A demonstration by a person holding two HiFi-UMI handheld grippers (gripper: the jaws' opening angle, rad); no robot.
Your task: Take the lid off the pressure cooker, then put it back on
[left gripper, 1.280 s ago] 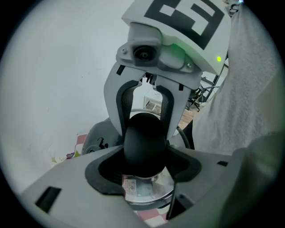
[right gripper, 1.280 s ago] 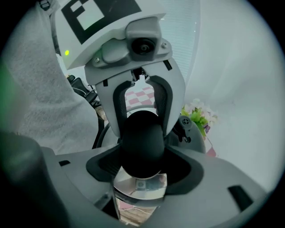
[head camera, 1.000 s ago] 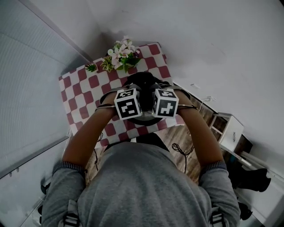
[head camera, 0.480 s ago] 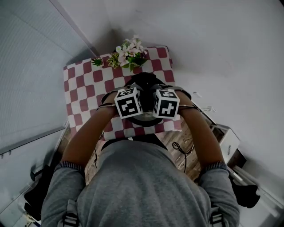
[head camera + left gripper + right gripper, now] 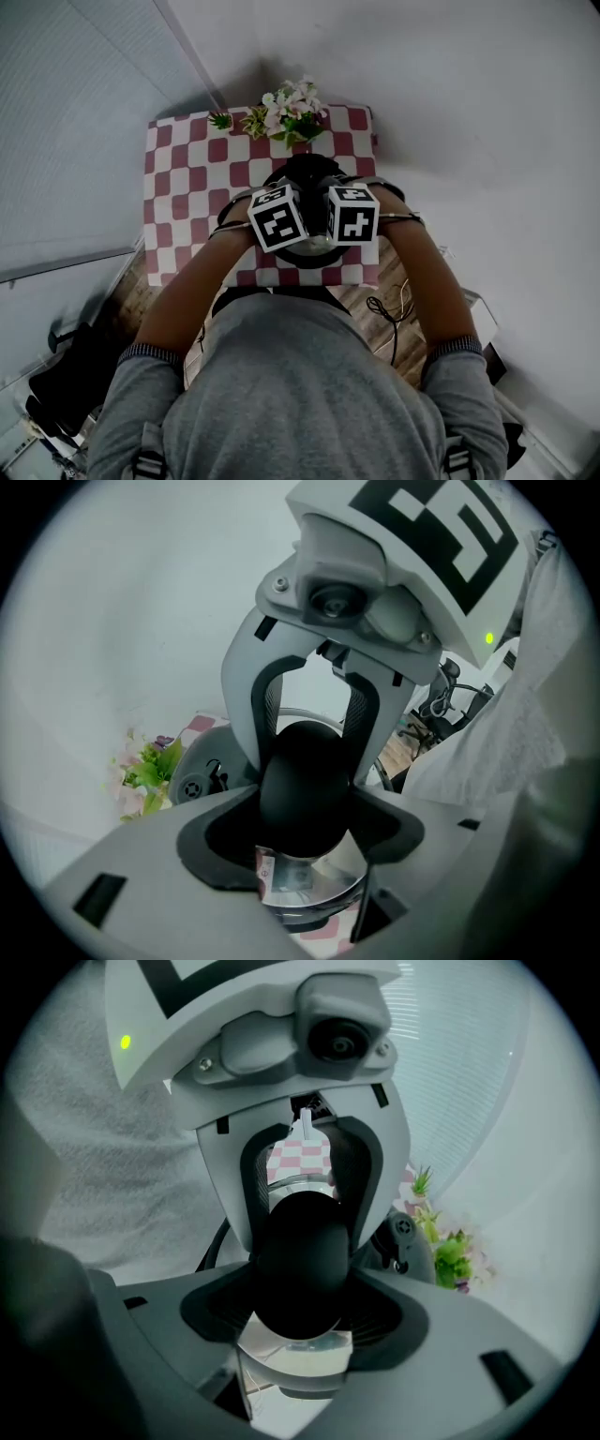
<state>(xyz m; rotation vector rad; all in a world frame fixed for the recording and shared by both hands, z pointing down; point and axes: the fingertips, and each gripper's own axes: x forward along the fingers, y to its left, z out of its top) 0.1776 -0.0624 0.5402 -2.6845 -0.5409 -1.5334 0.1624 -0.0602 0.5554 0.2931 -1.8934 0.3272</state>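
The left hand-held gripper (image 5: 314,728) and right hand-held gripper (image 5: 305,1208) are each clamping a black cooker handle (image 5: 305,794), seemingly unlocking the lid (image 5: 202,761) for lifting next.

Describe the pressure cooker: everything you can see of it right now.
The pressure cooker stands on the red-and-white checked tablecloth, near the flowers. Its metal is shiny silver, with a small valve on the grey lid and a rounded black handle. The left gripper and right gripper each have tongs closed on that handle.
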